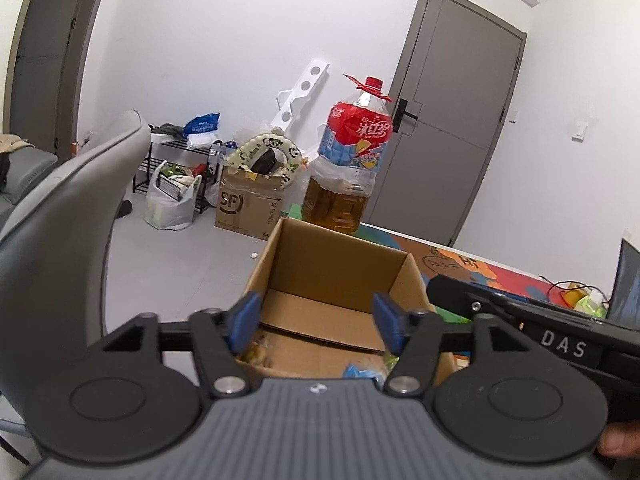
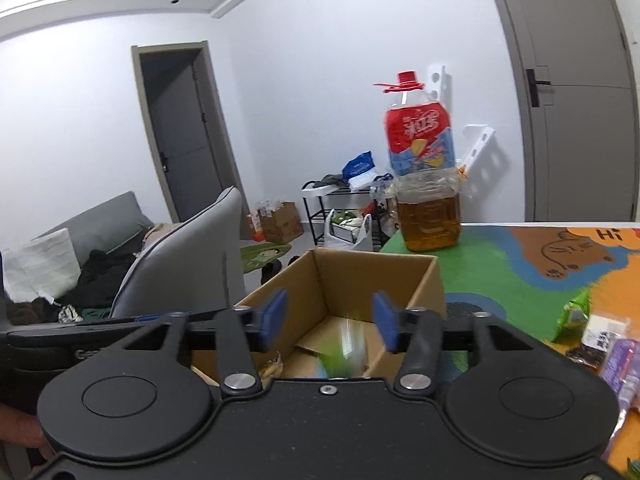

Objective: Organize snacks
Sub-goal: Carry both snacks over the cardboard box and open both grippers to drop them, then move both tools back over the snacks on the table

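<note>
Right hand-held gripper parted, empty — above box

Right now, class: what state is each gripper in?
Left gripper: open, holding nothing, above the cardboard box.
Right gripper: open, holding nothing.

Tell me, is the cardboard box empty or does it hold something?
Not empty. The box is open on top, and a blurred green packet and a brownish snack show inside it.
</note>
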Demonstrator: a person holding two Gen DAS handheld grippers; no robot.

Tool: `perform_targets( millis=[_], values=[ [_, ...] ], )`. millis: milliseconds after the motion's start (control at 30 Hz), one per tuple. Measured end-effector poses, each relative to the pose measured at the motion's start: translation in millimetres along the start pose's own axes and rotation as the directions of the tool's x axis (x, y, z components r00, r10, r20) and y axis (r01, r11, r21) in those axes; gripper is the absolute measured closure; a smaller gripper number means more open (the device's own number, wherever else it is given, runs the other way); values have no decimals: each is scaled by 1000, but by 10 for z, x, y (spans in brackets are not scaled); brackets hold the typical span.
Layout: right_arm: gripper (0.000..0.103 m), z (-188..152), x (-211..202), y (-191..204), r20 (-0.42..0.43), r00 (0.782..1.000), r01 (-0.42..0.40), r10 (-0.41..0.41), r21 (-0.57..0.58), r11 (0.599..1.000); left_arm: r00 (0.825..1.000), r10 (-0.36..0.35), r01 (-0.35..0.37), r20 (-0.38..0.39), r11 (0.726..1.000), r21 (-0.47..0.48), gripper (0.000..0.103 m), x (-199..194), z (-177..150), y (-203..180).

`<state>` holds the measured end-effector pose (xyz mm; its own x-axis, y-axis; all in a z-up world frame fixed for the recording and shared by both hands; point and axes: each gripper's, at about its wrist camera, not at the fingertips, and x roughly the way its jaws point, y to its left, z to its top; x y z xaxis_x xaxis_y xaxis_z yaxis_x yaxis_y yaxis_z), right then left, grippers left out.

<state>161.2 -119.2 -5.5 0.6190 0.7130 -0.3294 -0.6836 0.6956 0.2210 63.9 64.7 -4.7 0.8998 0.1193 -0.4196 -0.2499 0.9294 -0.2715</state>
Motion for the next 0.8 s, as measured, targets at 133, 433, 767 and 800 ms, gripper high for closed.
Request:
perform_targets(
  millis=[133, 433, 767, 800],
  values=[
    [41, -33, -136, -122, -1, 999, 39, -39, 23, 999, 1000, -17, 17, -4, 1000, 10, 24, -15, -36, -88],
    [17, -137, -491, -490, 16, 990, 138, -140, 82, 987, 998, -57, 57, 1, 997, 46, 9, -42, -122, -369],
    [5, -201, -885, -773, 43, 977, 205, -211, 111, 972, 992, -126, 127, -25, 988, 83, 5, -71, -242, -702],
    [4, -209, -915, -798, 43, 975, 211, -217, 115, 971, 991, -130, 132, -25, 987, 89, 4, -76, -257, -741]
  ],
)
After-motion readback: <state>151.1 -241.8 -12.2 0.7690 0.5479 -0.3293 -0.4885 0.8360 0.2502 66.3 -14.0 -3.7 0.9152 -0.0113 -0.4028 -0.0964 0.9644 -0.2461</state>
